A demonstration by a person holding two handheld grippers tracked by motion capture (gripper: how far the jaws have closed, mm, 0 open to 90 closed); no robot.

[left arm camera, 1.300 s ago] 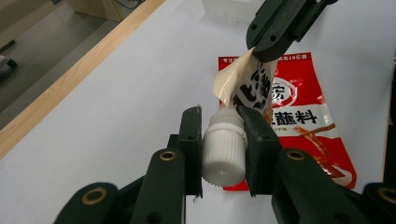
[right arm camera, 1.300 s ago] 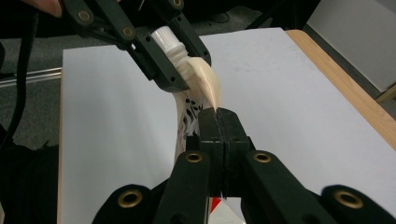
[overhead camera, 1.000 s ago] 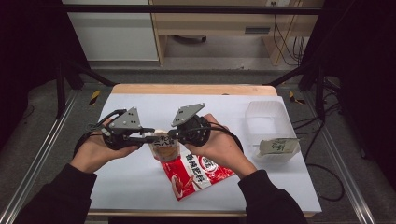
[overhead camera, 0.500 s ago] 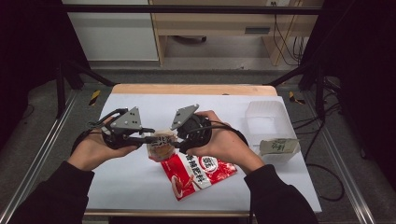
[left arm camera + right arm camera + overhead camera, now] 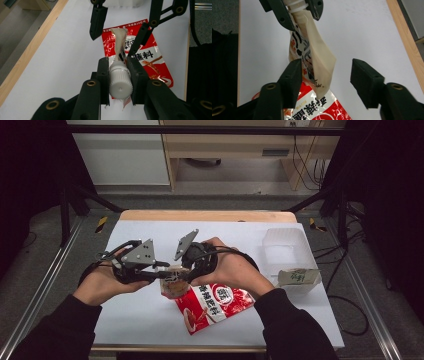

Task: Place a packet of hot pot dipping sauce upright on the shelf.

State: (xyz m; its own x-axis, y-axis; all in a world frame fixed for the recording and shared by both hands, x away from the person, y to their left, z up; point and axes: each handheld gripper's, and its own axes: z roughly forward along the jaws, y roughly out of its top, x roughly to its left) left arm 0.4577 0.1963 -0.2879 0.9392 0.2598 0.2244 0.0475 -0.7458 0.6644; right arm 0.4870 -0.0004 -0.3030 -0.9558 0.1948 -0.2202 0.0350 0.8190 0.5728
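A small cream spout pouch with a white screw cap hangs just above the table. My left gripper is shut on that cap, also seen from above. My right gripper faces it from the other side. Its jaws have just been closing and stand apart with the pouch's lower end between them, unpressed. A red sauce packet lies flat on the table under the pouch.
The white table top has a wooden far edge. A clear plastic tub stands at the right, with a small green-and-white packet in front of it. Dark frame rails run along both sides.
The right gripper has tilted and shifted slightly left beside the pouch. The left hand, the pouch and the red packet have stayed in place.
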